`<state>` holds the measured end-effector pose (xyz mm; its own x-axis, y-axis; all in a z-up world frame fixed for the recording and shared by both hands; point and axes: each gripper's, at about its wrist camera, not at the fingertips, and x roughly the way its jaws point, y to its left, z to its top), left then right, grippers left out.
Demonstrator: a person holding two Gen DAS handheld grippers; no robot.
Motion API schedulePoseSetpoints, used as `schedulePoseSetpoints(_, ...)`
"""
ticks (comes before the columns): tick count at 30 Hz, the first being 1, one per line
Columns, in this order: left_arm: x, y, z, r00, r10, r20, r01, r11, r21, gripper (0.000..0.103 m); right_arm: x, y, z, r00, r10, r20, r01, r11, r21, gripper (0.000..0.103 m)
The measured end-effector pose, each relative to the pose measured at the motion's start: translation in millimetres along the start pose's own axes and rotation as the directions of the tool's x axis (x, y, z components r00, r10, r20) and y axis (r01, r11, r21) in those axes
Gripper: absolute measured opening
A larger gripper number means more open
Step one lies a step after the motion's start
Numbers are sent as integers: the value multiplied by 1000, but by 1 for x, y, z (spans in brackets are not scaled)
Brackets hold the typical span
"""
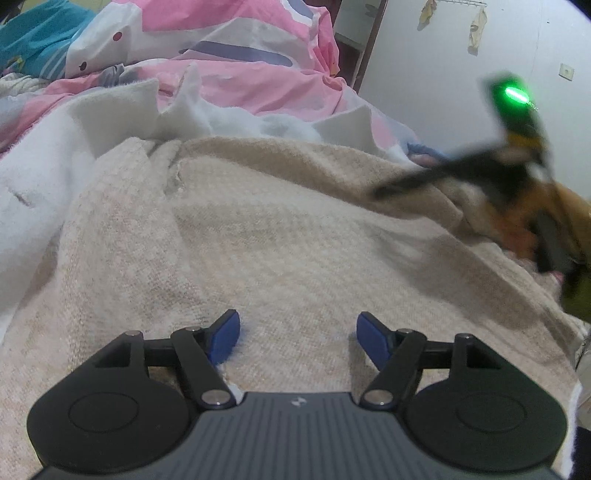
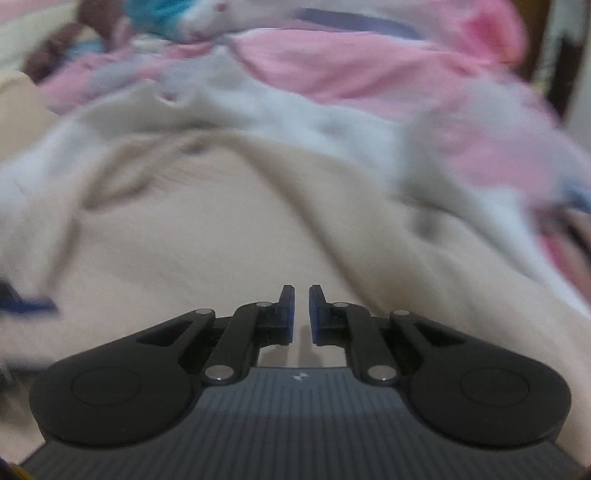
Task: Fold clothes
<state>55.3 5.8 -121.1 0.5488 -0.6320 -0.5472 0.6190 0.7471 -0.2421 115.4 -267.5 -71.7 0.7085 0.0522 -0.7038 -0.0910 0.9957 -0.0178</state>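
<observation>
In the left wrist view the left gripper (image 1: 297,338) sits at the lower middle of the frame with its blue pads wide apart, low over a beige knitted garment (image 1: 266,229) that fills the centre and lower half of the picture. Nothing lies between the pads; the knit shows bare in the gap, so this claw holds nothing, and it looks placed to pin or pick up the near edge of the cloth for a fold.

At the right edge of the same frame the right gripper (image 1: 391,190) shows as a dark smeared streak with a green light above it, its tip just over the right side of the garment (the blur suggests it is travelling fast, so its exact contact with the cloth cannot be told there). A hand (image 1: 524,236) shows as an orange blur behind it.

The right wrist view has that gripper (image 2: 301,312) at lower centre, its pads drawn nearly together with only a thin slit between them. No fabric is visible in the slit, so it appears closed on nothing, probably kept narrow to sweep or smooth the surface rather than to carry a corner. The beige garment (image 2: 221,240) spreads across the middle of that frame too.

Behind it, in the upper part of both views, lie a white fleecy cloth (image 1: 55,147) and a pink patterned quilt (image 1: 258,74), with something turquoise (image 1: 40,33) at the upper left. The garment looks spread out with creases, the fold seemingly at an early stage.
</observation>
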Motion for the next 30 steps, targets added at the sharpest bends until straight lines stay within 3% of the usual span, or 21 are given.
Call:
schedulePoseSetpoints(3, 0, 5, -3, 999, -36, 19, 36, 999, -17, 77, 59, 2, 36, 998, 58, 3, -58, 998, 28, 6)
schedulePoseSetpoints(6, 0, 9, -4, 998, -58, 28, 59, 998, -38, 77, 121, -15, 66, 996, -87, 20, 87, 996, 9, 4)
schedulePoseSetpoints(8, 0, 9, -4, 998, -60, 30, 61, 997, -39, 78, 147, -40, 77, 996, -83, 28, 80, 993, 85, 0)
schedulePoseSetpoints(11, 1, 10, -4, 997, -64, 31, 65, 997, -43, 78, 147, -58, 85, 999, -29, 37, 21, 981, 192, 0)
schedulePoseSetpoints(13, 1, 10, -4, 998, -63, 31, 64, 997, -42, 78, 132, -47, 80, 998, -49, 43, 43, 989, 139, 0)
schedulePoseSetpoints(15, 2, 10, -4, 998, -62, 30, 63, 997, -41, 78, 111, -30, 73, 999, -19, 51, 16, 999, 47, 5)
schedulePoseSetpoints(18, 3, 11, -4, 998, -62, 30, 63, 997, -40, 78, 96, -3, 69, 992, 128, 22, -127, 991, -42, 5)
schedulePoseSetpoints(20, 4, 11, -4, 998, -61, 30, 63, 997, -40, 78, 105, 20, 73, 980, 197, -8, -197, 976, -91, 5)
schedulePoseSetpoints(23, 4, 11, -4, 998, -59, 30, 60, 997, -37, 78, 139, 54, 86, 977, 212, -33, -215, 962, -168, 3)
schedulePoseSetpoints(26, 5, 11, -4, 998, -57, 31, 58, 998, -35, 78, 172, 52, 111, 990, 135, 33, -131, 986, -105, 0)
schedulePoseSetpoints(30, 5, 11, -5, 998, -57, 33, 58, 998, -34, 78, 175, 35, 126, 985, 161, 56, -164, 985, 54, 0)
